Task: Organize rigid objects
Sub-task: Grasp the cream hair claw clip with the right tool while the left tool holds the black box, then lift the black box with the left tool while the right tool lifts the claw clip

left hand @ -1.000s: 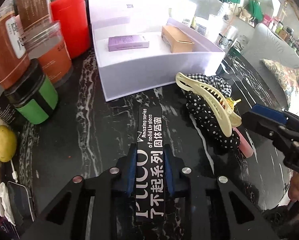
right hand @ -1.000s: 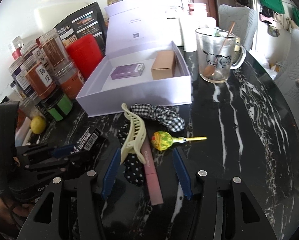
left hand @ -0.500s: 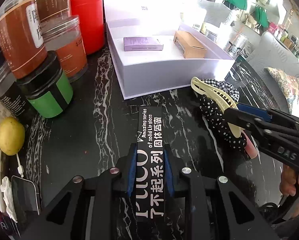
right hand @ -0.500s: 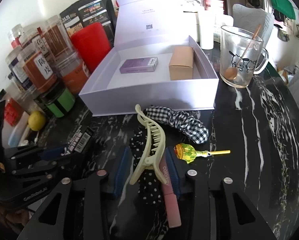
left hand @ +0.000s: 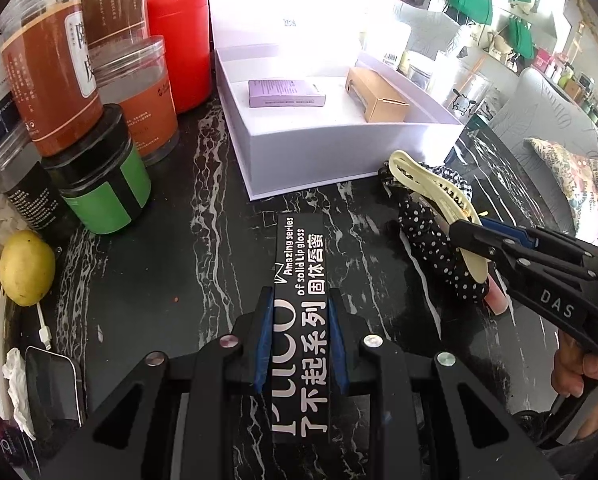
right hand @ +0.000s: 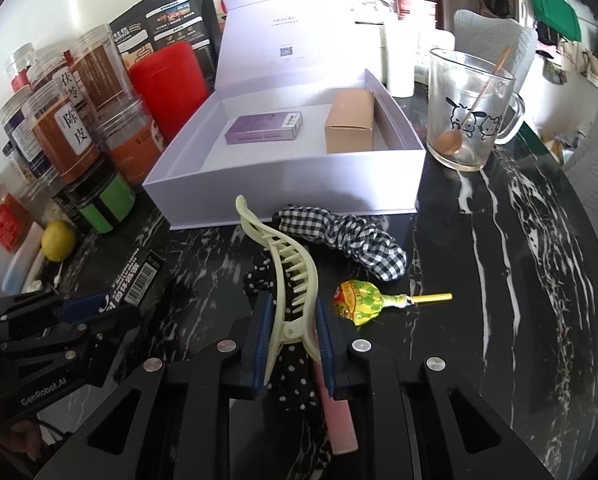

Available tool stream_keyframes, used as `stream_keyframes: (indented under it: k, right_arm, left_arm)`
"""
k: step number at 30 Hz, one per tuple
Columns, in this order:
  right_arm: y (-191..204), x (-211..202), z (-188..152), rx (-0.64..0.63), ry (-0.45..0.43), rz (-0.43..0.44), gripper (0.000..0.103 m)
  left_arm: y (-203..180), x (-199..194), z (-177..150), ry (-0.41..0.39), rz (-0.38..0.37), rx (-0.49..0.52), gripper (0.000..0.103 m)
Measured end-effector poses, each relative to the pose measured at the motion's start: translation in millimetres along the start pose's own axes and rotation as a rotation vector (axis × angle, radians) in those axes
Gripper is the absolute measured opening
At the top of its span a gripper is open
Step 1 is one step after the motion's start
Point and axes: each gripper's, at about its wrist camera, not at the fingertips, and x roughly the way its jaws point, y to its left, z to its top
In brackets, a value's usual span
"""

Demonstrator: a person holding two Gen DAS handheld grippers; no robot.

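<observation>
My left gripper (left hand: 299,312) is shut on a long black lip gloss box (left hand: 301,280), held just above the black marble table. The box also shows in the right wrist view (right hand: 137,276). My right gripper (right hand: 291,312) is shut on a cream hair claw clip (right hand: 289,276), which lies over a black polka-dot scrunchie (right hand: 295,376) and beside a pink tube (right hand: 339,420). The clip also shows in the left wrist view (left hand: 439,196). An open white box (right hand: 291,188) ahead holds a purple carton (right hand: 265,128) and a tan carton (right hand: 351,120).
A checked scrunchie (right hand: 351,236) and a lollipop (right hand: 359,302) lie in front of the white box. A glass mug (right hand: 465,112) with a spoon stands right of it. Jars (left hand: 103,172), a red canister (left hand: 179,40) and a lemon (left hand: 27,266) crowd the left.
My right gripper moved forward and closed on the cream claw clip. My left gripper, still holding the lip gloss box, drifted left and slightly back from the white box.
</observation>
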Motion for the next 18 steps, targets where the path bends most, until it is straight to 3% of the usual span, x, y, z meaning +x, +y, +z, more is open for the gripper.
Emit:
stream_keyframes:
  k: [18]
  right_arm:
    - [1, -48, -31, 0.039, -0.058, 0.028, 0.020]
  left_arm:
    - [-17, -18, -7, -0.052, -0.025, 0.042, 0.025]
